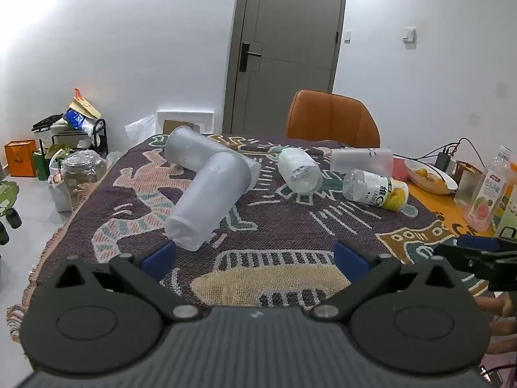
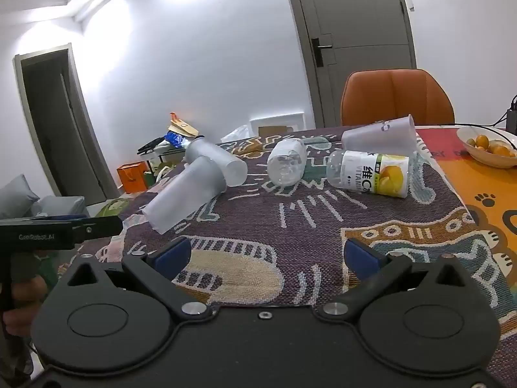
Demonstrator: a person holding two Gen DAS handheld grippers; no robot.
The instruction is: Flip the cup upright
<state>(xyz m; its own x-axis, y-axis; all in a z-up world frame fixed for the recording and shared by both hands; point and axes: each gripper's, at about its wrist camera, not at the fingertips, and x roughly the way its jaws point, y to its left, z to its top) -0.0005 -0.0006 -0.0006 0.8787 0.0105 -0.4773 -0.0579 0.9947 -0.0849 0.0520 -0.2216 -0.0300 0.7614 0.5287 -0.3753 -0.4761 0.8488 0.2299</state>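
Three frosted plastic cups lie on their sides on the patterned cloth. The nearest cup lies with its base toward me, its mouth against a second cup behind it. A third cup lies at the far right. My left gripper is open and empty, just short of the nearest cup's base. My right gripper is open and empty, above the cloth to the right.
A clear bottle and a yellow-labelled bottle lie on the cloth. A fruit bowl, a pink drink bottle and cables stand at the right. An orange chair stands behind the table.
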